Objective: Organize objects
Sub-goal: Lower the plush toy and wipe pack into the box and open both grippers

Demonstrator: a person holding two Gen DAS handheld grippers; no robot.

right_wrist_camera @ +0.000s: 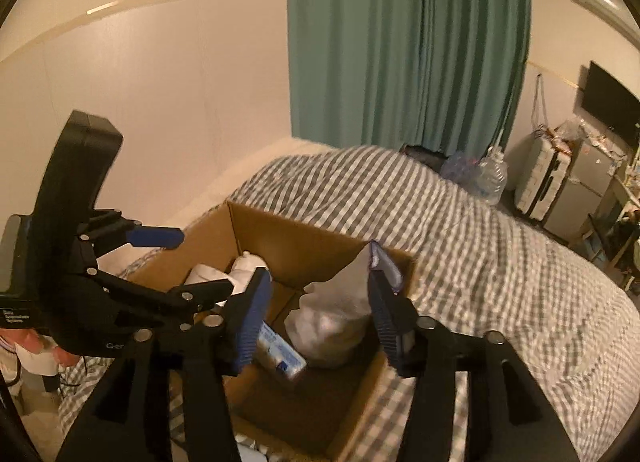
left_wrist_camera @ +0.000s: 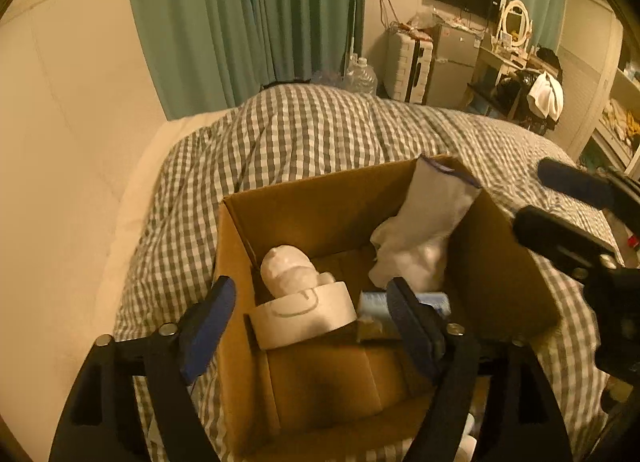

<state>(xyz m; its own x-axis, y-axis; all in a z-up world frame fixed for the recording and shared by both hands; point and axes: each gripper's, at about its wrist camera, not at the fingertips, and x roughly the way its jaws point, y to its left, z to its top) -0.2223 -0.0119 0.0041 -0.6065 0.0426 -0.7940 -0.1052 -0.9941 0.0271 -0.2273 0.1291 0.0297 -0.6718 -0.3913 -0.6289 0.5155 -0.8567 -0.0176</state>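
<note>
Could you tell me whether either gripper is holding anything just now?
Nothing is held: the left gripper and right gripper both hang open over the cardboard box.

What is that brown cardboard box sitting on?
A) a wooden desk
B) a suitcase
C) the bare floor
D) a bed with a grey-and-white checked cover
D: the cardboard box sits on the checked cover of the bed, which shows around it on every side in both views; the suitcase stands far off by the wall.
</note>
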